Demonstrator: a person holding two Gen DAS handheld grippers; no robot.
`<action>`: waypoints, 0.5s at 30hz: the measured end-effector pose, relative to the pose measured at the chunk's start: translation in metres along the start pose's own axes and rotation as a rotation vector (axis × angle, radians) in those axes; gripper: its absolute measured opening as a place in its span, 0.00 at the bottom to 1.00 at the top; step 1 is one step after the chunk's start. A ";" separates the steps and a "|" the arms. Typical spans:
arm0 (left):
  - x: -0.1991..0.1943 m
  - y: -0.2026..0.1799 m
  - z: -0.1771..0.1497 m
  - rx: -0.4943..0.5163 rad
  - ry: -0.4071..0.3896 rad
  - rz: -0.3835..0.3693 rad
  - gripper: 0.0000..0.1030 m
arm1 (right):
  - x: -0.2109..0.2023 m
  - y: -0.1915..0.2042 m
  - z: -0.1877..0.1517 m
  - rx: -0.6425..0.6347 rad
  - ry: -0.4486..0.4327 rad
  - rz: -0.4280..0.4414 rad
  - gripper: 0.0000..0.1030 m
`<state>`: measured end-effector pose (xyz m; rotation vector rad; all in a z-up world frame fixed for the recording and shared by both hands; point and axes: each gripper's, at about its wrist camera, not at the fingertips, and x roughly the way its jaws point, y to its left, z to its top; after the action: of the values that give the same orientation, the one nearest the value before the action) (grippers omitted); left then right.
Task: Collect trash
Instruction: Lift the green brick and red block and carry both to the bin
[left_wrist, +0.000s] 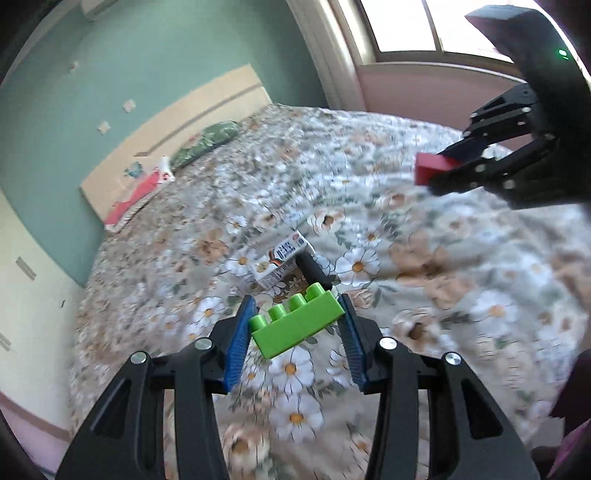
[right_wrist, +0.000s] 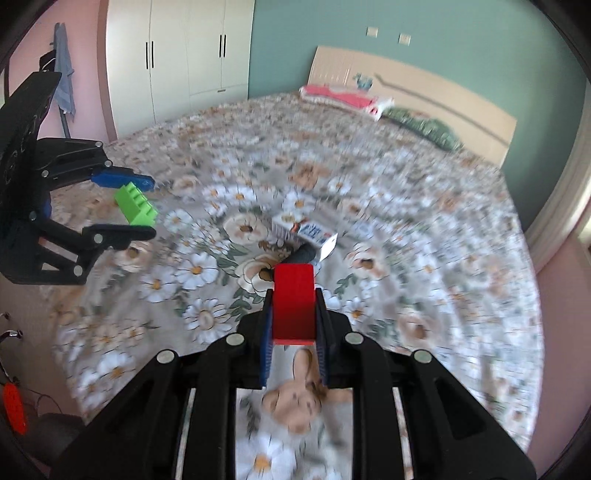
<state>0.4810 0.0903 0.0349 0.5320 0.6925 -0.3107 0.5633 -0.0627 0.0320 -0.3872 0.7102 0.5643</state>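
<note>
While blur smears the floral bedspread (left_wrist: 424, 236), my left gripper (left_wrist: 297, 325) clamps a green brick (left_wrist: 295, 325), right gripper (right_wrist: 294, 314) clamps a red block (right_wrist: 294, 306), carton (right_wrist: 306, 230) print unreadable, dark cylinder (left_wrist: 314, 271) half hidden

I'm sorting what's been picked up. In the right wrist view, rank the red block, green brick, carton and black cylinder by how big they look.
1. red block, though nearness inflates it
2. and 3. green brick and carton look alike; unranked
4. black cylinder, partly hidden behind the block

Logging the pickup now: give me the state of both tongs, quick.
Left tongs: closed on the green toy brick, lifted off the bed.
Right tongs: closed on the red block, also lifted.
</note>
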 end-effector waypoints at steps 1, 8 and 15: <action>-0.014 -0.003 0.003 -0.003 -0.003 0.024 0.46 | -0.021 0.005 0.000 -0.004 -0.007 -0.011 0.20; -0.133 -0.036 0.021 -0.064 -0.052 0.152 0.46 | -0.150 0.053 -0.011 -0.067 -0.082 -0.057 0.20; -0.231 -0.072 0.022 -0.169 -0.121 0.222 0.46 | -0.262 0.098 -0.032 -0.113 -0.159 -0.098 0.20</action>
<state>0.2920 0.0413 0.1786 0.4204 0.5312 -0.0742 0.3258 -0.0937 0.1792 -0.4743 0.5055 0.5374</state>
